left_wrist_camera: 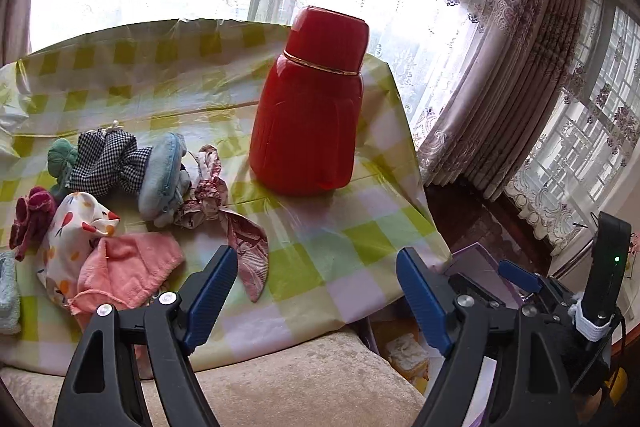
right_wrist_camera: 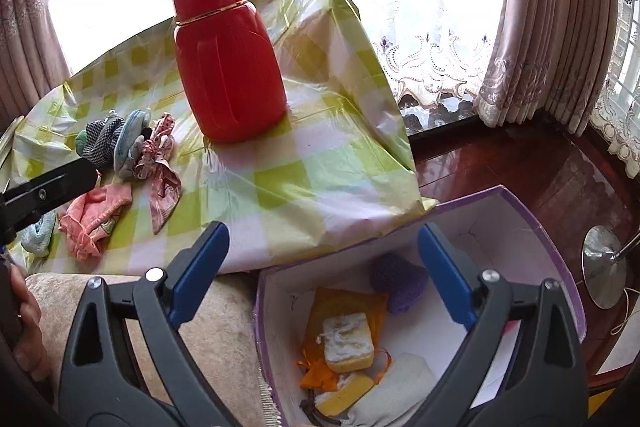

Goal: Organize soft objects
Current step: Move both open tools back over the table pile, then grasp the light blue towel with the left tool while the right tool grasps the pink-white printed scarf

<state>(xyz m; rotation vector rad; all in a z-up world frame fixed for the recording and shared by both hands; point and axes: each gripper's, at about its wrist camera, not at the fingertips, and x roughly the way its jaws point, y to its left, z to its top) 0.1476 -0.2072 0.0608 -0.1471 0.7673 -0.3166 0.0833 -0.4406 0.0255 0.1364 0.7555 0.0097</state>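
Soft items lie in a pile at the table's left: a pink cloth (left_wrist_camera: pixel 128 273) (right_wrist_camera: pixel 98 217), a patterned pink scarf (left_wrist_camera: pixel 236 227) (right_wrist_camera: pixel 162 173), a blue pouch (left_wrist_camera: pixel 160 175) (right_wrist_camera: pixel 130 139), a checked fabric piece (left_wrist_camera: pixel 106 159), a white printed cloth (left_wrist_camera: pixel 76 227) and a dark red item (left_wrist_camera: pixel 30 223). My left gripper (left_wrist_camera: pixel 316 291) is open and empty, above the table's front edge, right of the pile. My right gripper (right_wrist_camera: pixel 322 271) is open and empty, above a purple-rimmed box (right_wrist_camera: pixel 520 211) that holds sponges (right_wrist_camera: pixel 348 341), an orange cloth, a purple knitted item (right_wrist_camera: pixel 398 281) and a white cloth.
A tall red thermos (left_wrist_camera: pixel 310 107) (right_wrist_camera: pixel 226 59) stands mid-table on the green checked tablecloth (left_wrist_camera: pixel 340 235). A beige cushioned seat (left_wrist_camera: pixel 300 383) lies in front. The box sits beside the table's right edge on a dark wood floor (right_wrist_camera: pixel 520 163). Curtains hang behind.
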